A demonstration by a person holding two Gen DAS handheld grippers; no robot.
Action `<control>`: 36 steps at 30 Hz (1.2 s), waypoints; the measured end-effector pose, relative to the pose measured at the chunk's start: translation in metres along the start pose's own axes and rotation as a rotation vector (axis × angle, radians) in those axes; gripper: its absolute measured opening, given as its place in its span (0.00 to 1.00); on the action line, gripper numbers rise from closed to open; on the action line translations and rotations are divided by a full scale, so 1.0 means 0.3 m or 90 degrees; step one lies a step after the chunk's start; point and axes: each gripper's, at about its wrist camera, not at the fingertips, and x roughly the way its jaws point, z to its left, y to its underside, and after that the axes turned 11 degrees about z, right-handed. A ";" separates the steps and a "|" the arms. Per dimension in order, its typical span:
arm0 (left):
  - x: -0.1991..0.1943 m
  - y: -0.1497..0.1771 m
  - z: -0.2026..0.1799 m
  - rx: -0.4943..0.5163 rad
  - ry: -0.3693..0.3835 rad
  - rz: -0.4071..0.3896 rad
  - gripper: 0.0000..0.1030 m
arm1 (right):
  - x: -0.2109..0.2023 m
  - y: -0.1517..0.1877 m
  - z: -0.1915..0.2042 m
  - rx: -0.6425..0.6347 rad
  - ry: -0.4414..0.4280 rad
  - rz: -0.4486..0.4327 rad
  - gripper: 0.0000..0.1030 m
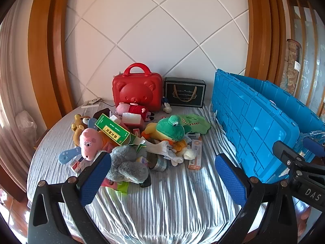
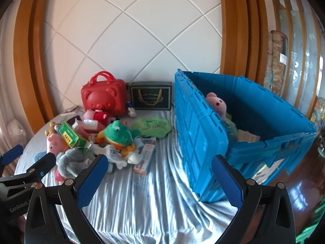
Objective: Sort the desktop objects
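Above the striped cloth (image 1: pixel 172 193), both the left gripper (image 1: pixel 162 178) and right gripper (image 2: pixel 159 180) stand wide and empty (toy pile (image 1: pixel 130 140) untouched, blue crate (image 2: pixel 254 122) alongside).

Right side of the left wrist view: the blue crate (image 1: pixel 254 126) runs off the frame edge, its inside hidden behind its near wall. Centre left, a grey plush (image 1: pixel 127 165) covers smaller items — unreadable. Lettering on the green box (image 1: pixel 114 131) is too small to read.
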 end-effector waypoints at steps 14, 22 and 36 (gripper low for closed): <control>0.006 0.001 0.017 0.000 0.011 0.001 1.00 | -0.004 0.006 0.032 -0.012 0.009 0.007 1.00; 0.013 0.001 0.038 -0.004 0.013 0.001 1.00 | 0.001 0.003 0.052 -0.017 0.008 0.007 1.00; 0.100 0.040 0.187 -0.015 0.005 0.044 1.00 | 0.065 0.009 0.132 -0.016 0.008 0.041 1.00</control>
